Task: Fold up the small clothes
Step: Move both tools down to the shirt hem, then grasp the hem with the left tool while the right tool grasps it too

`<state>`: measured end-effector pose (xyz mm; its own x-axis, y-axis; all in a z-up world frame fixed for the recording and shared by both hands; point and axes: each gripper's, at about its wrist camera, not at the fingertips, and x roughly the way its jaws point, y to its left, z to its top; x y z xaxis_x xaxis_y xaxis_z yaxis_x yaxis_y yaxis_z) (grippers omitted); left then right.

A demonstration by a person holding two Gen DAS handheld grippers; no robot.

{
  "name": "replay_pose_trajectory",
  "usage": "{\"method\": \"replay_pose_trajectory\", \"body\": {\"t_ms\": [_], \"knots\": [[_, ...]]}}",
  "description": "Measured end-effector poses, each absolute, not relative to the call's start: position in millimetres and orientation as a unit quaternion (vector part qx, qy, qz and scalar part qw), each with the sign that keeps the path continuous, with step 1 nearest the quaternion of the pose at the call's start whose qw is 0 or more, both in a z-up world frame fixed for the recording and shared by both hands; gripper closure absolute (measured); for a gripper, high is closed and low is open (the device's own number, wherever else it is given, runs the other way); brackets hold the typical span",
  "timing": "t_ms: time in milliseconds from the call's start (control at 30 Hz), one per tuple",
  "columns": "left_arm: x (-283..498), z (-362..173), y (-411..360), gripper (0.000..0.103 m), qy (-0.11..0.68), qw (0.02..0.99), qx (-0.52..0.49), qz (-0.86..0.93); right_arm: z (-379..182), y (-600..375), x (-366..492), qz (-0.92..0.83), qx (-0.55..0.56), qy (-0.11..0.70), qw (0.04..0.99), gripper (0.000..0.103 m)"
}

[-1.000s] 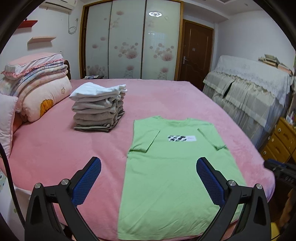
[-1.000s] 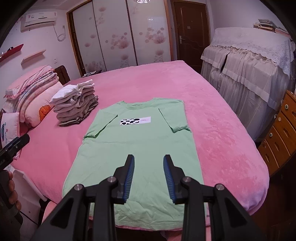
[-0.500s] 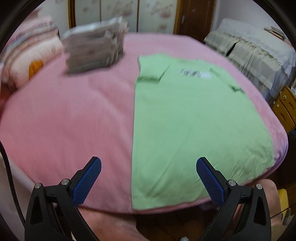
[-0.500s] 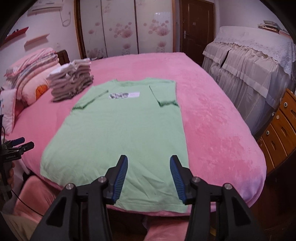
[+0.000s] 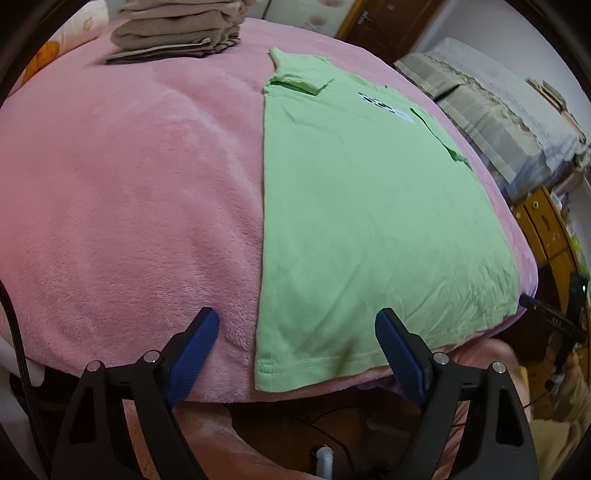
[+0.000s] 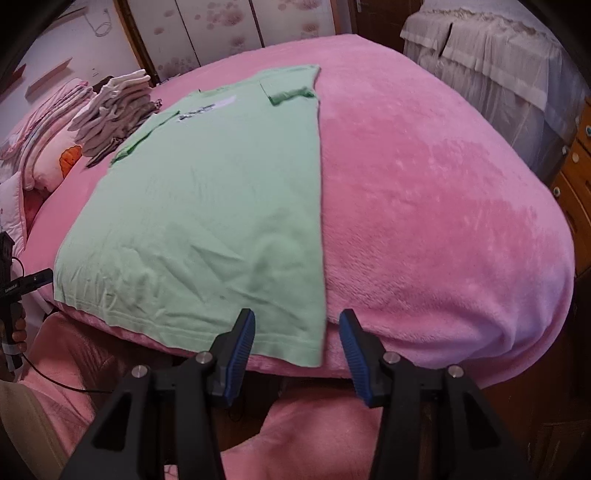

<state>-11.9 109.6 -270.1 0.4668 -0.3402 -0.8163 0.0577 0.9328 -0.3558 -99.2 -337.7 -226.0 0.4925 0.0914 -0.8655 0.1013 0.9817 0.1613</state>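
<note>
Your green T-shirt (image 5: 369, 206) lies flat on the pink blanket (image 5: 129, 184), hem at the near edge. Your left gripper (image 5: 297, 332), jaws wide but closing, straddles the hem's left corner. Your right gripper (image 6: 297, 332), half open, brackets the right corner. Neither grips cloth. Folded clothes (image 5: 177, 29) are stacked beyond the shirt.

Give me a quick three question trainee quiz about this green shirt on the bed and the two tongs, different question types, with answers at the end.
1. True or false: the green T-shirt lies flat with both sleeves folded inward.
2. Which part of the shirt sits between the fingers of the left tongs? A) collar B) a hem corner C) a sleeve
3. Fill in: the stack of folded clothes sits on the pink ____.

Key: 1 true; 2 B; 3 blanket. Note: the right tongs frame the other hem corner; neither grips yet, and the left jaws are closing.
</note>
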Motion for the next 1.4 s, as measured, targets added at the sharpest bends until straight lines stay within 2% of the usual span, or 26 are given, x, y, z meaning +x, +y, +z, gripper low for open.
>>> {"method": "replay_pose_trajectory", "body": {"t_ms": [200,367,467,533,1000,1033,1067,1167,1200,1233,1300,1400], "knots": [[-13,-282,111,0.020,0.513,0.835,-0.148,-0.132,-250,-347,-92,0.015,0.105,0.528,0.842,0.055],[-18,-289,119,0.035,0.518,0.825,-0.173,-0.146,-256,-354,-92,0.035,0.125,0.524,0.841,0.056],[-19,-293,126,0.045,0.520,0.818,-0.194,-0.151,-256,-356,-92,0.055,0.141,0.523,0.839,0.070],[-20,-295,130,0.046,0.519,0.814,-0.208,-0.156,-257,-355,-93,0.068,0.141,0.526,0.836,0.078],[-20,-304,138,0.048,0.524,0.803,-0.230,-0.167,-259,-358,-87,0.081,0.164,0.524,0.832,0.078],[-21,-302,138,0.052,0.524,0.804,-0.226,-0.166,-259,-357,-86,0.082,0.163,0.524,0.832,0.078],[-21,-302,137,0.063,0.525,0.805,-0.222,-0.163,-258,-356,-85,0.084,0.163,0.525,0.831,0.078],[-22,-304,137,0.080,0.530,0.802,-0.224,-0.162,-257,-352,-85,0.094,0.159,0.525,0.831,0.078],[-23,-304,137,0.081,0.531,0.801,-0.225,-0.163,-256,-350,-85,0.098,0.158,0.524,0.831,0.079],[-23,-305,137,0.084,0.532,0.800,-0.224,-0.164,-256,-349,-85,0.100,0.157,0.524,0.831,0.085],[-23,-305,135,0.090,0.534,0.800,-0.219,-0.163,-256,-348,-84,0.105,0.157,0.526,0.830,0.091],[-22,-303,131,0.094,0.537,0.802,-0.207,-0.162,-254,-347,-86,0.103,0.152,0.524,0.832,0.092]]}}
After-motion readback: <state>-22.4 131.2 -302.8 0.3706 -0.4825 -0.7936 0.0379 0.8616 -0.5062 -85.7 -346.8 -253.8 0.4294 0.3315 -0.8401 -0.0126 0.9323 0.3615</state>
